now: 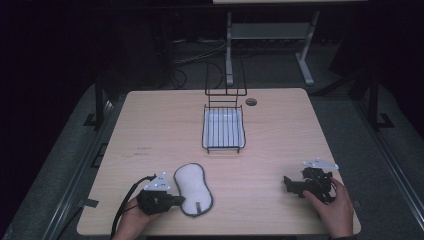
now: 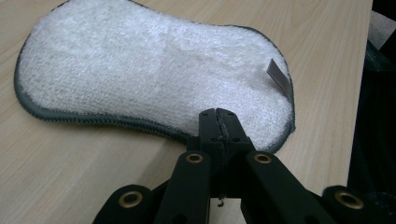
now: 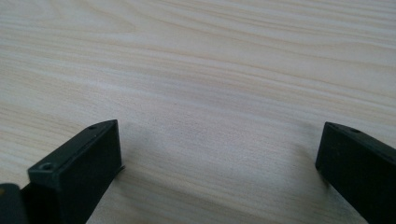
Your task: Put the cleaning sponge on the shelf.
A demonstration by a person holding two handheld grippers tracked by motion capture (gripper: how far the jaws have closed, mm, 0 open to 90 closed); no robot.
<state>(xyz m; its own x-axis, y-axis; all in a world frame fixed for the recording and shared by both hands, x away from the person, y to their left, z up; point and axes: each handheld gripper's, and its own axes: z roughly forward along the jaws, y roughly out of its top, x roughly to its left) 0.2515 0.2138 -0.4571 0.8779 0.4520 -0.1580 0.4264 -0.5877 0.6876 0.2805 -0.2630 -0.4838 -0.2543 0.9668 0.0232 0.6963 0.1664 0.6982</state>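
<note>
At a pale wooden table [image 1: 150,130] we see a person working with two hand-held grippers. The left gripper [image 2: 218,122], at the near left of the table, has its jaws pressed together at the near edge of a white scrubbing pad [image 2: 154,74]; whether the pad's dark trim is pinched between the tips or merely touched by them we cannot tell. The pad is peanut-shaped, fluffy white on top with a grey-green stitched border, and lies flat on the wood just right of the left hand [image 1: 134,215]. A small pale tag [image 2: 279,77] is sewn near one end of it; we can read no writing or brand on the tag.

At the near right the right hand [image 1: 336,207] holds the right gripper [image 3: 219,154] low over bare wood, its jaws standing wide apart with nothing between them. A dark cable [image 1: 125,200] loops from the left gripper toward the table's near edge.

Toward the far middle of the table stands a black wire rack [image 1: 223,145] with a raised wire back, and a white tray [image 1: 223,122] sits inside it; we see nothing lying in the tray. The rack is well apart from the pad and from both grippers. A small round grommet hole [image 1: 251,102] marks the tabletop just right of the rack's far end
</note>
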